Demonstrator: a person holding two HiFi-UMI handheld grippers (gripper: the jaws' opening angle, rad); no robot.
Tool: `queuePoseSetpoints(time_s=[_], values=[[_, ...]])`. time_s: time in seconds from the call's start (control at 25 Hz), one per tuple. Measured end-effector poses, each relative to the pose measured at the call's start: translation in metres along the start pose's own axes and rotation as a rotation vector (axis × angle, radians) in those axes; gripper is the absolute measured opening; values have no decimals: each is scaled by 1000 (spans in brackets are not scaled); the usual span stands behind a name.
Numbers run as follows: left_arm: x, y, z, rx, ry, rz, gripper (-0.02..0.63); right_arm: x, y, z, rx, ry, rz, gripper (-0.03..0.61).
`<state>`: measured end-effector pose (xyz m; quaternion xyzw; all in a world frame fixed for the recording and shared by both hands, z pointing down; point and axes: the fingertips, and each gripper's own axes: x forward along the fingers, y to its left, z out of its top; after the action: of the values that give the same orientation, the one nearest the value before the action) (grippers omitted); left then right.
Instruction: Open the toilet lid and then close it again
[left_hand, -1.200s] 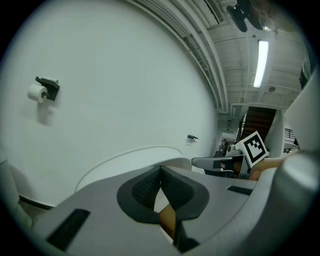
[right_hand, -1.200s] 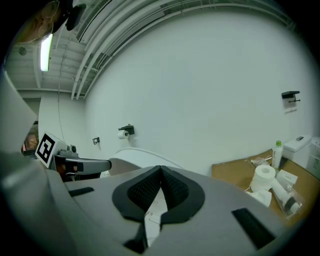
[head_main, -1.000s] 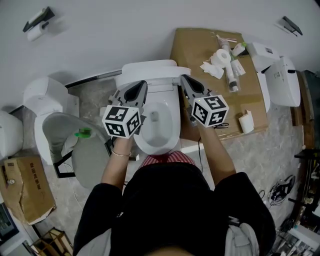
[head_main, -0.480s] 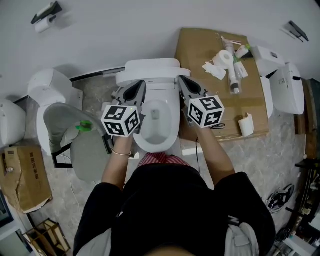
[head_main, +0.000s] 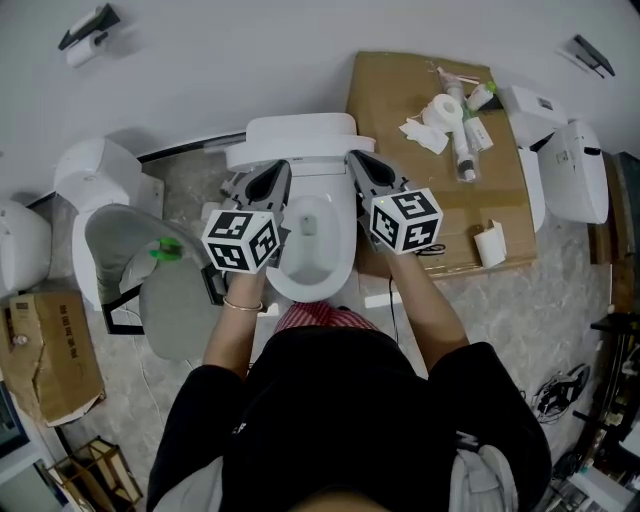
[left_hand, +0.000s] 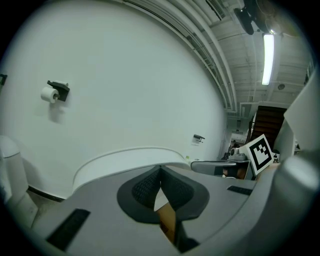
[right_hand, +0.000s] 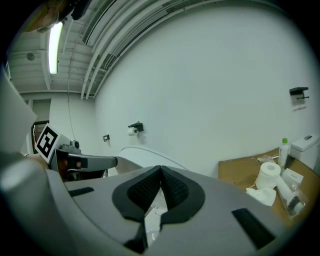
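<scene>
Behind the open bowl (head_main: 338, 265), the white toilet lid (head_main: 298, 135) stands upright.

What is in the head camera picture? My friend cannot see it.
Seen from above, a person in black holds the left gripper and right gripper, fingers shut, either side of a white ceramic toilet whose white lid is raised. Brown cardboard with a white paper roll lies beside it.
</scene>
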<state>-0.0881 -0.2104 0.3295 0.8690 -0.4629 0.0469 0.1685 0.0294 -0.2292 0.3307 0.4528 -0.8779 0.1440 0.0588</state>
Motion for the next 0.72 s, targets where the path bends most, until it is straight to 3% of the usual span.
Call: queuePoseSetpoints(time_s=[0.72], values=[[-9, -2, -11, -1, 19, -5, 5, -9, 6, -10, 6, 15, -14, 20]])
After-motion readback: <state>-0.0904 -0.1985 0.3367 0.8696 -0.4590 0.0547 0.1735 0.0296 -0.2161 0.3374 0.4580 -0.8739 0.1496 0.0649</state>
